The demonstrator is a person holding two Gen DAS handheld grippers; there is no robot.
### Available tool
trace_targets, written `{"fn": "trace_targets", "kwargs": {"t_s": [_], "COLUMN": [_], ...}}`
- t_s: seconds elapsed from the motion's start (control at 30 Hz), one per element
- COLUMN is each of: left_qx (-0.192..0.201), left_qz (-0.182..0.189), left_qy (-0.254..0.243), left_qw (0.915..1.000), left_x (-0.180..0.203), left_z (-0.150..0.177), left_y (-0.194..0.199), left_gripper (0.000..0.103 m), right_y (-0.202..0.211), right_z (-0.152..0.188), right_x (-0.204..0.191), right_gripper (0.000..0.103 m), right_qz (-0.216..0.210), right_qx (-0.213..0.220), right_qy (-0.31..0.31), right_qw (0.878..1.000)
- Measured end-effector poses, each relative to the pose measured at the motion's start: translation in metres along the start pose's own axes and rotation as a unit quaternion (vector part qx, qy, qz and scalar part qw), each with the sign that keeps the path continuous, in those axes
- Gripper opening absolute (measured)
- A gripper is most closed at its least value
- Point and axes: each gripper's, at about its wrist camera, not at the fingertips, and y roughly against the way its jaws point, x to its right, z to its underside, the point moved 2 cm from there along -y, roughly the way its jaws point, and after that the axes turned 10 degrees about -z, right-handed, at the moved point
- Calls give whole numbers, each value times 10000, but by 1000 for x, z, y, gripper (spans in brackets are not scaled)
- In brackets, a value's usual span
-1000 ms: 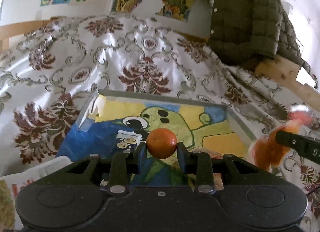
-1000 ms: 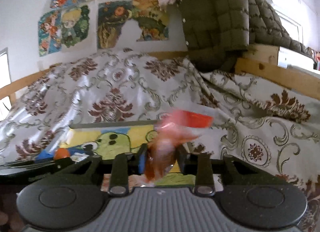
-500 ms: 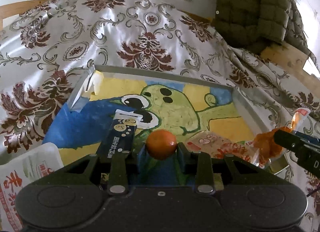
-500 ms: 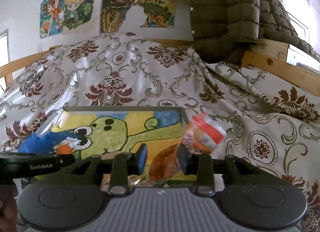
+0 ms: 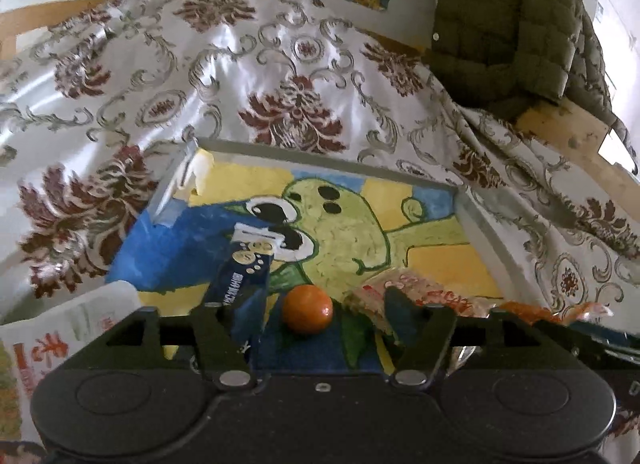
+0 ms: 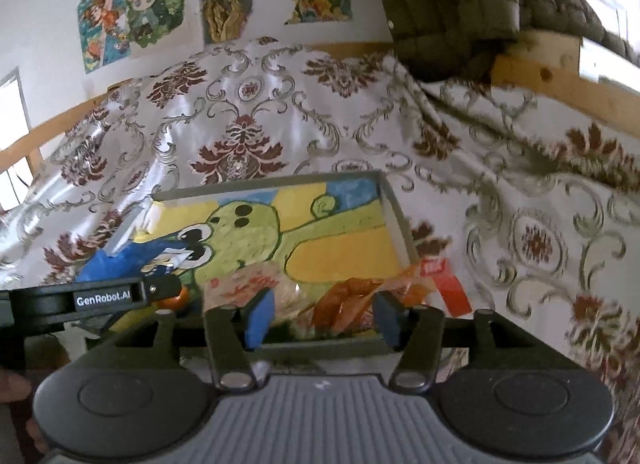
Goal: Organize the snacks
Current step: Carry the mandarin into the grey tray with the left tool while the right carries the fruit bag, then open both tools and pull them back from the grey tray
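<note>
A shallow tray [image 5: 320, 154] painted with a green cartoon figure lies on the patterned cloth. My left gripper [image 5: 310, 310] hangs over its near edge, jaws opening. A small round orange fruit [image 5: 307, 314] rests on the tray floor between them, touching neither pad. A dark blue snack stick [image 5: 244, 276] and a clear packet with red print [image 5: 404, 288] lie either side. My right gripper [image 6: 324, 316] is over the tray's [image 6: 394, 216] near right corner, jaws opening. A crinkled orange packet [image 6: 360, 300] lies loose between them, its red end [image 6: 444, 284] over the rim.
A white printed bag [image 5: 60, 328] lies left of the tray on the cloth. A dark quilted jacket [image 5: 500, 24] hangs over a wooden rail [image 6: 560, 76] at the back right. Posters [image 6: 136, 12] cover the wall. The left gripper's finger [image 6: 104, 298] crosses the right wrist view's left side.
Both pairs of jaws have spread apart. The orange fruit left the left pads and now sits on the tray. The orange packet came down out of the right grip onto the tray's corner.
</note>
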Motion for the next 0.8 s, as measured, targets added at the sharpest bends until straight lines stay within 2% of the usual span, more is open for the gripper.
{"fn": "trace_targets", "kwargs": {"t_s": [0.2,0.33,0.47,0.57,0.8], "left_qx": [121,195,335,499,938], "left_qz": [2,-72,-130,-188,-371], "left_qy": [108,181,254,305,195], "left_qw": [9999,9996,9990,9981,9947], "left_x": [-2,-5,-8,-9,-10], "left_z": [-1,1,2,5,22], "left_y": [27,46,69,89,144], "left_gripper": [80,89,93,99,102], "right_y": [22,41,65,82,117], "right_z": [0,2,8,13,26], "right_x": [-4,-10,-16,-19,-23], "right_gripper": [82,89,99,103,103], "right_qz": [-250,-302,-307,-362,-333], "right_qx": [134,378,693,898,1287], "right_qy": [-120,12,214,294,325], "right_qw": [9995,9988,9969,9949,9906]}}
